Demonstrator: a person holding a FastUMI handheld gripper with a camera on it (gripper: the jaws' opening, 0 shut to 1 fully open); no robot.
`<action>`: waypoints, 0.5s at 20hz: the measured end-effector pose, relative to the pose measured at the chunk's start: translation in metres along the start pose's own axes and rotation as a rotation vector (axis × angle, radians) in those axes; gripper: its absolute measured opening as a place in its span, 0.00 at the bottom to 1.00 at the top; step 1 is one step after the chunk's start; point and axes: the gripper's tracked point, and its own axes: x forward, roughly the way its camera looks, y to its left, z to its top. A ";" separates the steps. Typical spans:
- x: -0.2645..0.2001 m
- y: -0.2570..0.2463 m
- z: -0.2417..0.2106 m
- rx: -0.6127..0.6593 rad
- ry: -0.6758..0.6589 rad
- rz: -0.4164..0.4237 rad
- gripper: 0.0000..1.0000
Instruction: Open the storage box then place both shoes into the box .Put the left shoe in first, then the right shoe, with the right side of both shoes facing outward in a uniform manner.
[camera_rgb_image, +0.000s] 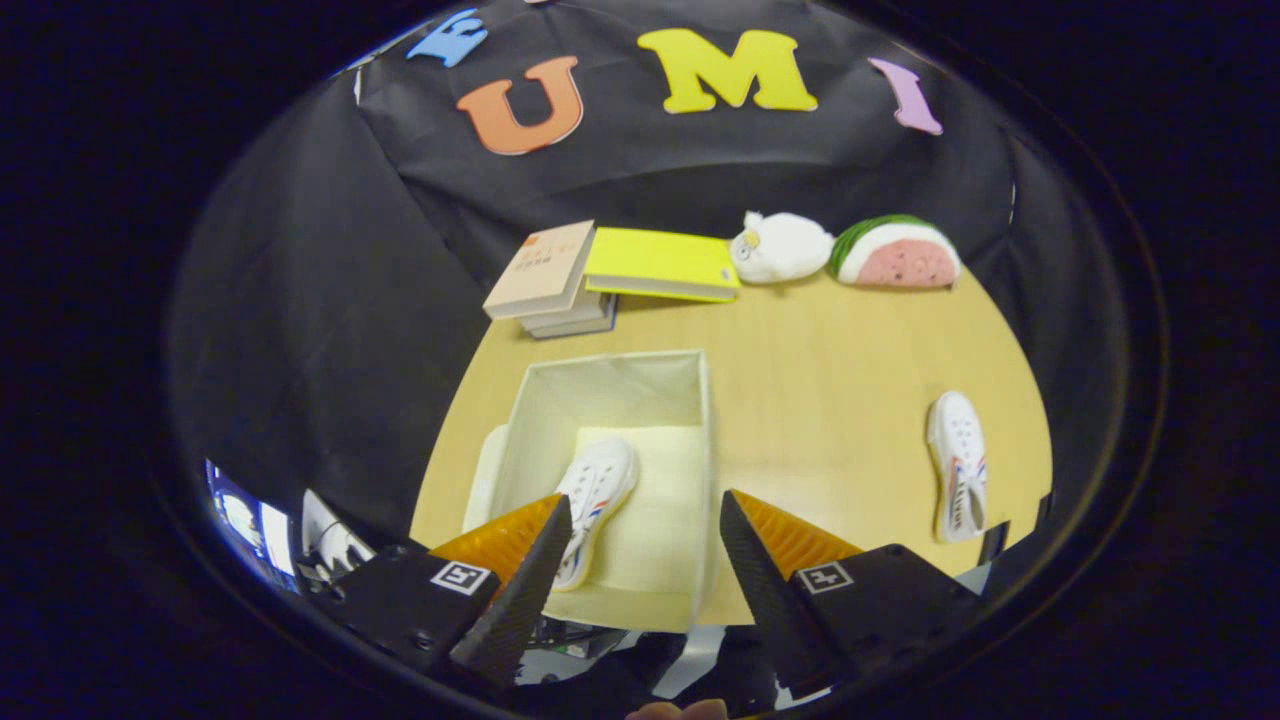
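Observation:
An open white storage box (610, 372) stands on the wooden table, just ahead of my fingers. One white shoe (597, 492) with red and blue stripes lies inside it along the left wall, toe pointing away. The second white shoe (958, 462) lies on the table well to the right of the box, also toe away. My gripper (645, 525) hovers above the box's near part, open, with nothing between its fingers. The left fingertip (545, 560) overlaps the heel of the shoe in the box.
The box lid (484, 475) peeks out at the box's left side. Beyond the box lie a stack of books (545, 275) and a yellow book (662, 262). A white plush toy (780, 246) and a watermelon plush (896, 254) sit at the table's far right.

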 end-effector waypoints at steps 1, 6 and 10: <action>-0.011 -0.016 0.005 0.003 -0.030 -0.022 0.98; -0.044 -0.129 0.008 0.078 -0.068 -0.124 0.98; -0.046 -0.235 -0.015 0.138 -0.002 -0.217 0.98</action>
